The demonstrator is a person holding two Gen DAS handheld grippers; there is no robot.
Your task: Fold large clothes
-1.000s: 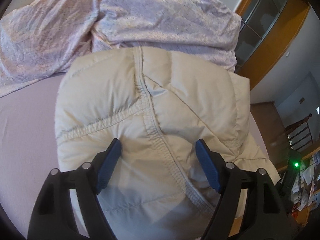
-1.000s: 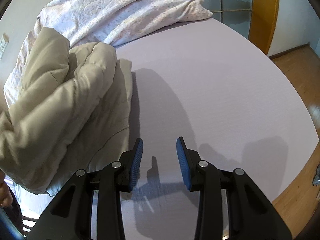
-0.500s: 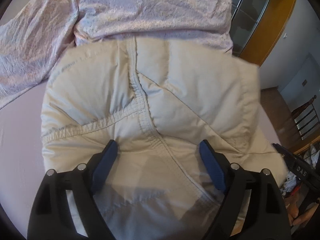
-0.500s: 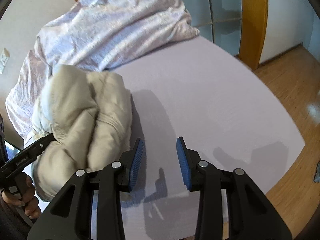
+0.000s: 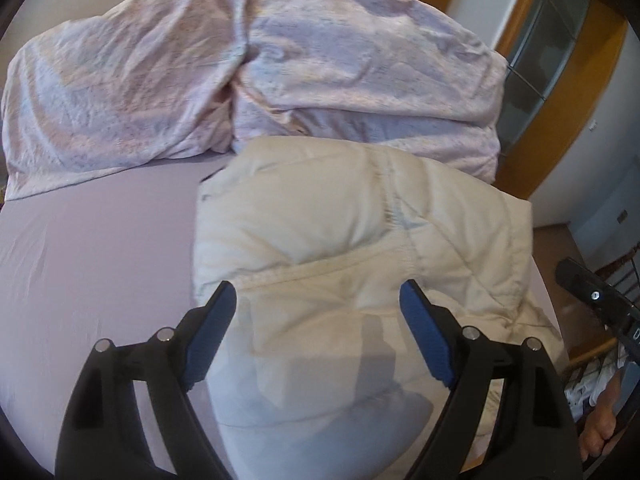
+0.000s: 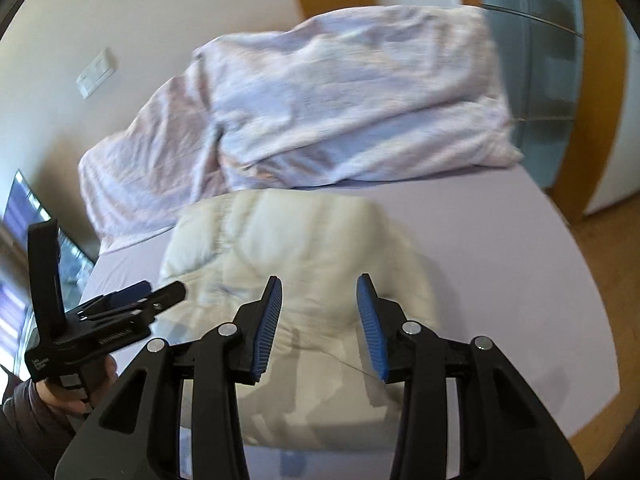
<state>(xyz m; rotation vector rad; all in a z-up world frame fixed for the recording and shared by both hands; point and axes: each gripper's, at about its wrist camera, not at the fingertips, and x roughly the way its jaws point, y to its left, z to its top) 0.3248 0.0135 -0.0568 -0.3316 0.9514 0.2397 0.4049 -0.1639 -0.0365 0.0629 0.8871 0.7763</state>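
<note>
Here the cream jacket (image 5: 360,264) lies bundled on the bed (image 5: 96,264), puffy and quilted, a stitched seam running across its top. Just behind it, touching its far edge, a rumpled pink duvet (image 5: 280,80) is heaped toward the wall and takes up the whole head of the bed.

The left gripper (image 5: 318,308) hangs over the near part of the jacket with its jaws spread wide, the blue pads clear of the cloth on either side and nothing in their grip. From the other view it shows side-on at the jacket's left edge, a hand (image 6: 76,384) on its handle.

The right gripper (image 6: 318,300) is above the jacket too; its jaws are about a third open and opening, with only the jacket's surface seen between them, not pinched.

Right of the jacket the lilac sheet is bare to the bed's edge, then wood floor (image 6: 600,280). A wooden frame with glass panels (image 5: 536,80) stands beyond the duvet, and a wall switch (image 6: 96,74) sits on the pale wall.
</note>
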